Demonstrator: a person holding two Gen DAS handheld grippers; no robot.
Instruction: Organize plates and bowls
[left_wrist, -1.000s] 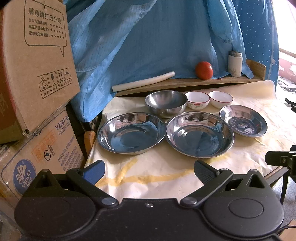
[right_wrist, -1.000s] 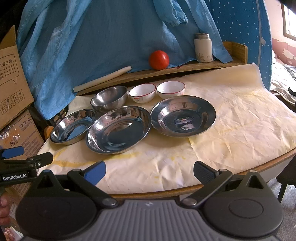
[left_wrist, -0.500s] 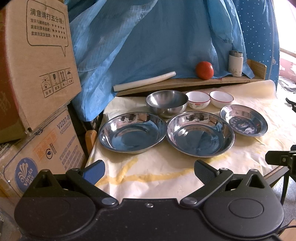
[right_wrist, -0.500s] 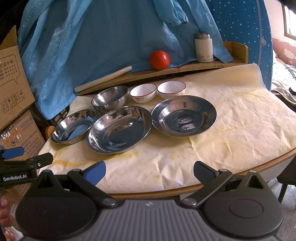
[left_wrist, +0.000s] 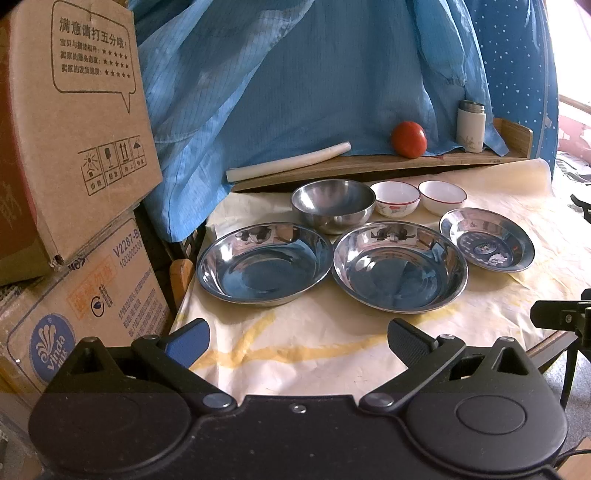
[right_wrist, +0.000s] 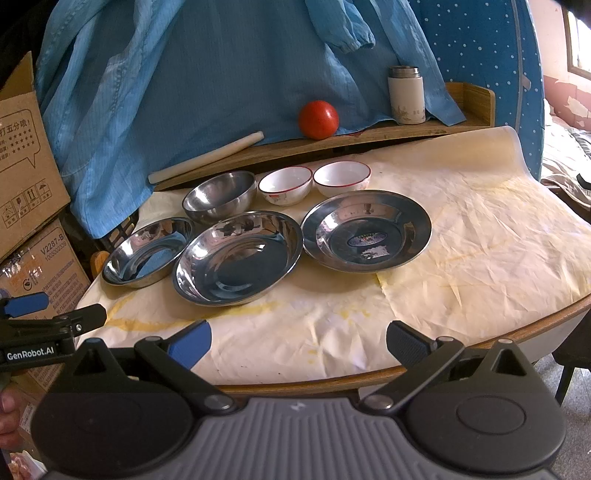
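left wrist view: the left gripper (left_wrist: 297, 334) gapes wide, holding nothing, over the near edge of the paper-covered counter (left_wrist: 295, 354). three shiny round steel plates (left_wrist: 400, 271) run 9 to 3 o'clock; at 12 sit a deep steel bowl (left_wrist: 333, 204) and two small red-rimmed white bowls (left_wrist: 395, 197).

right wrist view: the right gripper (right_wrist: 297, 334) is equally wide and empty; the plate row slants from 9 toward 1 o'clock.

Plates (right_wrist: 236, 258): polished steel, mirror-bright.
Deep bowl (right_wrist: 219, 195): brushed steel, duller sheen.
Small bowls (right_wrist: 284, 184): glossy white ceramic, red-rimmed.
Table cover (right_wrist: 461, 258): creased, stained matt paper.
Shelf (right_wrist: 369, 134): bare wood.
Garment (right_wrist: 203, 74): thin blue cloth.
Boxes (left_wrist: 74, 129): matt cardboard.
Right gripper (right_wrist: 297, 341): matt black plastic.
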